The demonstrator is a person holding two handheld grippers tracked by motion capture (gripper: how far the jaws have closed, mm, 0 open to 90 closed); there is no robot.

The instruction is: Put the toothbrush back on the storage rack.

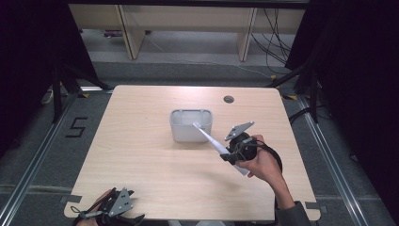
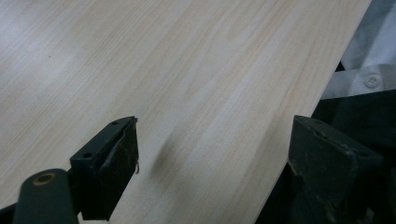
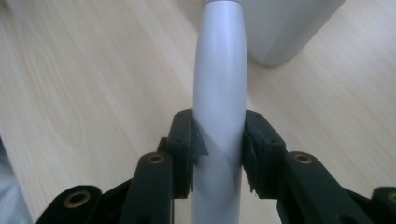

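A long white-grey brush-like tool (image 1: 211, 140) slants up and left over the table, its small head at the rim of a grey rectangular holder (image 1: 190, 125) in the table's middle. My right gripper (image 1: 231, 156) is shut on the tool's thick handle (image 3: 219, 107), both pads pressing its sides. The holder's rounded corner (image 3: 280, 32) stands just beyond the handle. My left gripper (image 1: 123, 215) rests at the table's near-left edge, and its jaws stand wide open over bare wood (image 2: 187, 93) with nothing between them.
The light wooden table (image 1: 141, 155) has a round cable hole (image 1: 228, 99) at the back right. Dark curtains flank both sides, and cables lie on the floor behind. A white shirt (image 2: 369, 60) hangs past the table's near edge.
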